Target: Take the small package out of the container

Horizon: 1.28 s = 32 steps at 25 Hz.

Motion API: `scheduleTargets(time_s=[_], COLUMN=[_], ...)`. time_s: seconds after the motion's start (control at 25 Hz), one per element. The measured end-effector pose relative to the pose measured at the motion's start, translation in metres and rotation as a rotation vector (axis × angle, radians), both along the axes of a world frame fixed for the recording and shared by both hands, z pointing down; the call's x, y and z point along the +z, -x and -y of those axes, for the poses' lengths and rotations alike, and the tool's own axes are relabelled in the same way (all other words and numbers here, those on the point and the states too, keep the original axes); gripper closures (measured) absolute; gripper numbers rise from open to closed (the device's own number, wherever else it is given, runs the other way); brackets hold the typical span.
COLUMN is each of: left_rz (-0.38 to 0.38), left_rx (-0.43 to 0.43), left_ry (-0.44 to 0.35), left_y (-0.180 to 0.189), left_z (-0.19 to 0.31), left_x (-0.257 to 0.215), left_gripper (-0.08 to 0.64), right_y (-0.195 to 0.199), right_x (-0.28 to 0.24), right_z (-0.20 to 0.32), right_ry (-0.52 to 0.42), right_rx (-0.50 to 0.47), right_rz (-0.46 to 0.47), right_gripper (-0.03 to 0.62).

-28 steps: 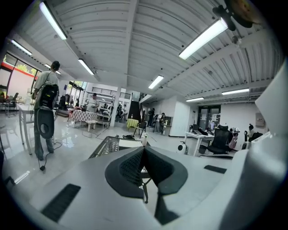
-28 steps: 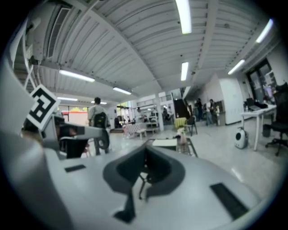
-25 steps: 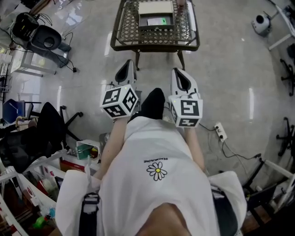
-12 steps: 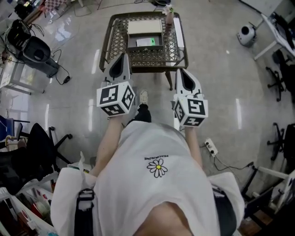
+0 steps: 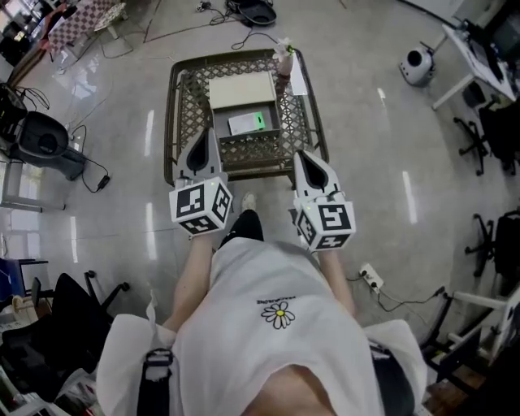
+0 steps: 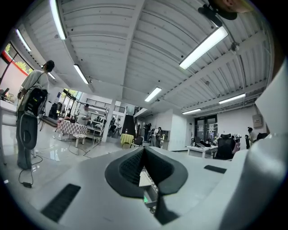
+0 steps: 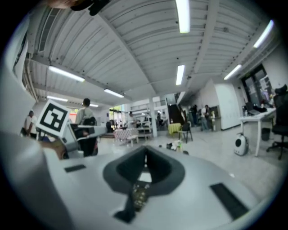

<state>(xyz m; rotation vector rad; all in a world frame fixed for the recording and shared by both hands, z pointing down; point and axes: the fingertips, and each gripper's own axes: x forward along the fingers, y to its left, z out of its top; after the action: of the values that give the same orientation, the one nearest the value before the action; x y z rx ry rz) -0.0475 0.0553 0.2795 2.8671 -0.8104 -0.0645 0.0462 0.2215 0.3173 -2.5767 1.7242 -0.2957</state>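
A brown lattice table (image 5: 180, 114) stands ahead of me in the head view. On it sits a dark mesh container (image 5: 253, 149) with a small white package (image 5: 246, 123) bearing a green patch inside. A flat beige box (image 5: 241, 89) lies just behind it. My left gripper (image 5: 201, 150) hovers over the table's near left edge, jaws together and empty. My right gripper (image 5: 308, 165) is at the near right edge, also shut and empty. In the left gripper view the jaw tips (image 6: 144, 150) meet, and the package's green patch (image 6: 145, 198) shows below them. The right gripper view shows the tips (image 7: 145, 155) closed.
A small bottle (image 5: 283, 63) and a white sheet (image 5: 296, 77) lie at the table's far right. A black chair (image 5: 41, 140) stands left, a white device (image 5: 417, 66) right, a power strip (image 5: 370, 279) with cable on the floor. Cables (image 5: 244, 12) lie beyond the table.
The person has stepped toward the table, which now sits lower and closer in view. Both grippers have come up to its near edge, still shut.
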Motion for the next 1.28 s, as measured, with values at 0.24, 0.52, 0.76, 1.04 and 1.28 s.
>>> scheduleTargets(time_s=[0.24, 0.52, 0.76, 1.04, 1.28], left_rz=[0.015, 0.017, 0.072, 0.129, 0.139], left_rx=[0.011, 0.029, -0.016, -0.083, -0.092], left_ry=[-0.114, -0.123, -0.088, -0.073, -0.082], left_y=[-0.054, -0.094, -0.108, -0.115, -0.124], left_z=[0.077, 0.146, 0.166, 0.183, 0.189], left_x=[-0.015, -0.019, 0.008, 0.022, 0.022], left_gripper=[0.537, 0.537, 0.537, 0.537, 0.537], right_y=[-0.056, -0.095, -0.117, -0.136, -0.140], right_x=[0.001, -0.012, -0.001, 0.005, 0.020], right_z=[0.079, 0.161, 0.185, 0.206, 0.212], right_ry=[0.021, 0.055, 0.117, 0.054, 0.077], right_rx=[0.030, 0.012, -0.035, -0.091, -0.118], right_rz=[0.054, 0.044, -0.015, 0.050, 0.086], right_gripper=[0.561, 0.561, 0.561, 0.561, 0.561])
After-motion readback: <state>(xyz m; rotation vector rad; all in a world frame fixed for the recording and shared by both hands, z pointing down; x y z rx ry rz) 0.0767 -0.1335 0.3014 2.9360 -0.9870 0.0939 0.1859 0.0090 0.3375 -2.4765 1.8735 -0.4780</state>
